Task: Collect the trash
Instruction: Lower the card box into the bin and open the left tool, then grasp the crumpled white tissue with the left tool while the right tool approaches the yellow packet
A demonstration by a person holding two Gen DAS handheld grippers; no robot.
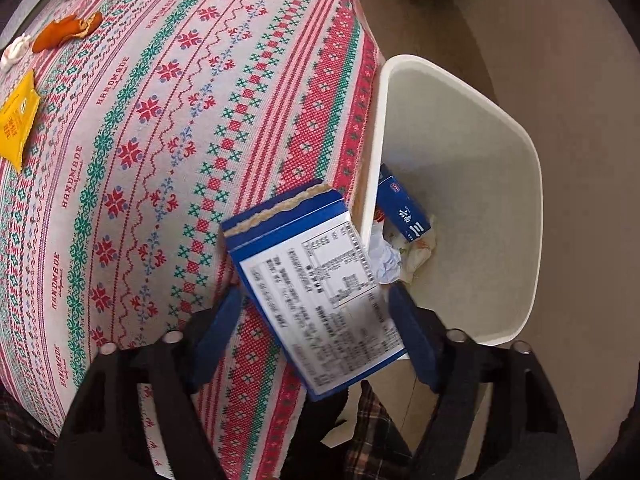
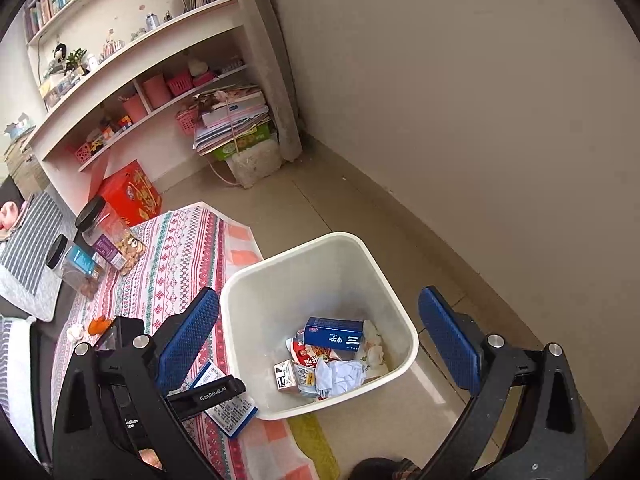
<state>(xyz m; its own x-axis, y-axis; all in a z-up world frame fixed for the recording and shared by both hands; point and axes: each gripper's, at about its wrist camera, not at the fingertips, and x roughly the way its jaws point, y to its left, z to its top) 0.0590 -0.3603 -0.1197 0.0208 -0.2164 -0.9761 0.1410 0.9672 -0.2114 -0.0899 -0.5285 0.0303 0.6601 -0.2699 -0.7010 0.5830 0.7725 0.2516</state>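
Now a blue-and-white box [image 1: 316, 292] sits between the left gripper's [image 1: 316, 320] spread jaws at the bench's edge, beside the white bin [image 1: 532, 200].

Left jaws stand apart, each blue pad showing a gap from the box, so they do not clamp it; the box looks motion-blurred, tilted, its torn end toward the patterned tablecloth [image 1: 160, 140]. The right gripper [image 2: 320, 340] hovers above the bin [image 2: 408, 344] with its jaws wide apart and nothing between them. Inside the bin lie a dark blue carton [image 2: 334, 333], crumpled white paper [image 2: 344, 376] and other wrappers. On the cloth, well apart from the box, rest orange peel [image 1: 66, 30] and a yellow packet [image 1: 18, 120].
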